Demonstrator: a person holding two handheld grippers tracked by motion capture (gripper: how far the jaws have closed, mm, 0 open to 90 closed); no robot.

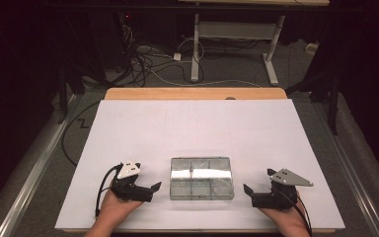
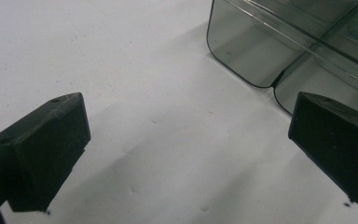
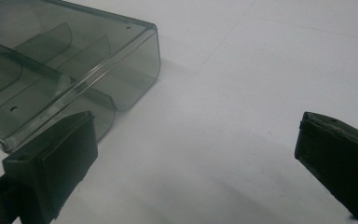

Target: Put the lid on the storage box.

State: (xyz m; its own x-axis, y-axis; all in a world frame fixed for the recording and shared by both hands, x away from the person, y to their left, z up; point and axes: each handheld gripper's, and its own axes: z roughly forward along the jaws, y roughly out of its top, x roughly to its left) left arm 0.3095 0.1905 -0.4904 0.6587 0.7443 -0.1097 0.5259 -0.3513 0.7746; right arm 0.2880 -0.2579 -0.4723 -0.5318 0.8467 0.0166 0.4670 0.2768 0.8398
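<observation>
One clear plastic compartment box [image 1: 202, 178] lies flat on the white worktop [image 1: 192, 123], near the front edge and roughly midway between the two hands; its lid is down; the dividers seen through the plastic mark out several compartments, the exact count not readable, and no contents can be made out in them.

Two sets of tongs are present, one per hand. The left tongs [image 1: 154, 188] rest low over the worktop just left of the box, apart from it; in the left gripper view [image 2: 186, 149] the two black jaws stand at full spread with bare white surface between them, and a rounded corner of the box [image 2: 289, 42] lies ahead and to the right; nothing is gripped.

The right tongs [image 1: 248, 190] sit just right of the box, likewise apart from it; in the right gripper view [image 3: 191, 154] the two jaws stand wide apart over bare worktop, the box [image 3: 65, 70] ahead and to the left; nothing is gripped.

Each set carries one grey three-cornered plate and one trailing black cable.
</observation>
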